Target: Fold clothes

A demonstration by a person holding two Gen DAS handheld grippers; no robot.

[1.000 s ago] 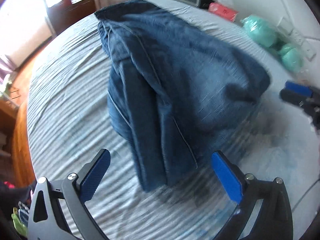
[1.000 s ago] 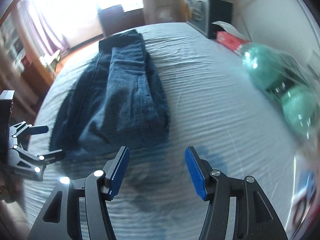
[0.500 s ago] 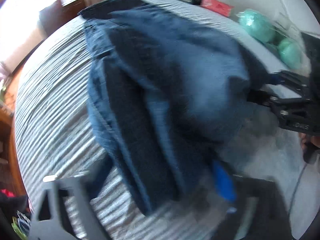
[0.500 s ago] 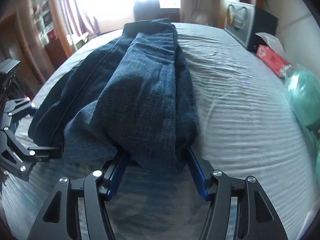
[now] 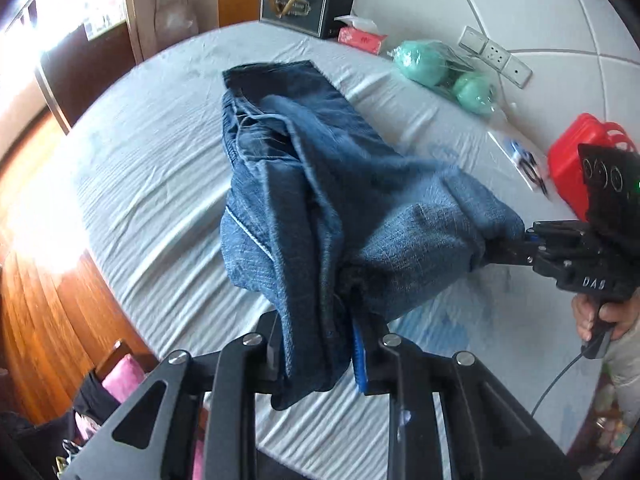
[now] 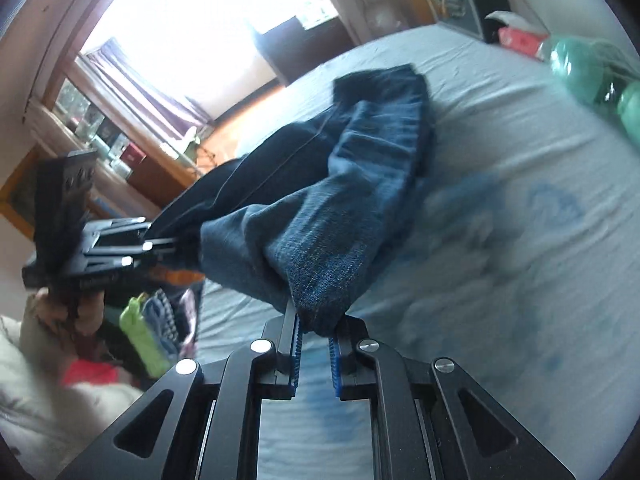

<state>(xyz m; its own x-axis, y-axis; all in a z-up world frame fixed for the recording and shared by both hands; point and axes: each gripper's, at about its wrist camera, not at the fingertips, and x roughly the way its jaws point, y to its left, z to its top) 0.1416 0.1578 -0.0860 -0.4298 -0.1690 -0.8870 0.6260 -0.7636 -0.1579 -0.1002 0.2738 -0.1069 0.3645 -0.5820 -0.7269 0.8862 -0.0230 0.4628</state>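
Left wrist view, nearest first: the left gripper has just been closing and now pinches a thick bunch of the jeans between its pads, the denim hanging out below them. At the right edge the right gripper, held in a hand, has also just been closing and bites the other near corner; the right wrist view shows its jaws narrow on a small fold of cloth. Each holds one corner of the near end, likely so that end can be lifted and carried over as one fold. The near end is raised off the bed, while the far hem lies flat on the sheet. To the left the bed edge is close, with floor beyond it, so there is little slack that way. Beyond the hem lies bare sheet, room enough, I judge, to lay the fold down. Further right, the red basket and green bundles crowd the wall side, and a dark box and tissue pack sit at the far end.
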